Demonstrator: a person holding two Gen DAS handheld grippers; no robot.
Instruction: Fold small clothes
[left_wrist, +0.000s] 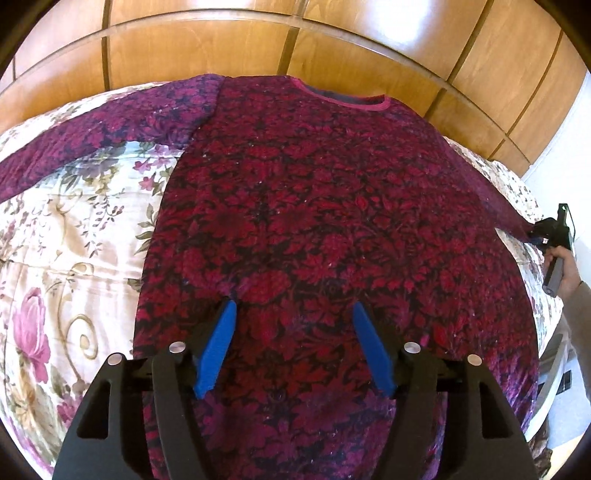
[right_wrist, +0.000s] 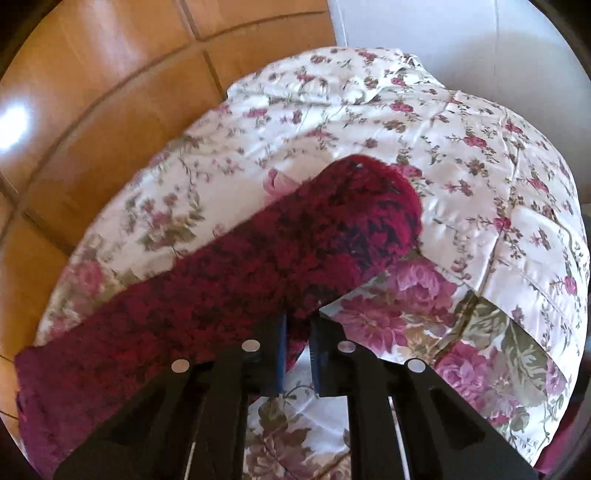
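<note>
Sweater (left_wrist: 314, 206), red/purple floral knit, long-sleeve, lies flat face-up on floral quilt (left_wrist: 74, 229) on the bed; pink-trimmed neckline (left_wrist: 341, 96) at 12 o'clock in left wrist view, hem toward cam at 6.

L to R, left wrist view:
- Left sleeve (left_wrist: 92, 125) spread out toward 9-10 o'clock, flat on quilt, purple-ish in the light.
- Quilt shows bare btwn sleeve and body, 8-9 o'clock, big pink rose print.
- Body of sweater fills centre, mostly smooth.
- Left gripper (left_wrist: 293, 314) over lower body near hem, 6 o'clock. Blue fingertips (left_wrist: 218, 347) wide apart, nothing btwn them, just fabric beneath. Touching the fabric or hovering: can't tell.
- Right sleeve (left_wrist: 491, 184) pulled out taut toward 3 o'clock, ends in right gripper (left_wrist: 537, 232) at frame edge. Person's hand (left_wrist: 563, 266) on its handle.
- Wood panel wall (left_wrist: 258, 44) behind bed, 12 o'clock.

Right wrist view:
- Wood panels at 9-11 o'clock, white wall (right_wrist: 461, 40) at 1 o'clock.
- Sleeve (right_wrist: 229, 273) runs diagonal from 8 o'clock up to centre, cuff end (right_wrist: 373, 199) rounded, lifted off quilt (right_wrist: 461, 177) it seems.
- Right gripper (right_wrist: 297, 332) pinched on sleeve's lower edge at 6 o'clock; fingers close together w/ knit bunched btwn them.
- Quilt right of sleeve, 2-5 o'clock: small rose print up top, folded-over edge w/ large roses lower down.
</note>
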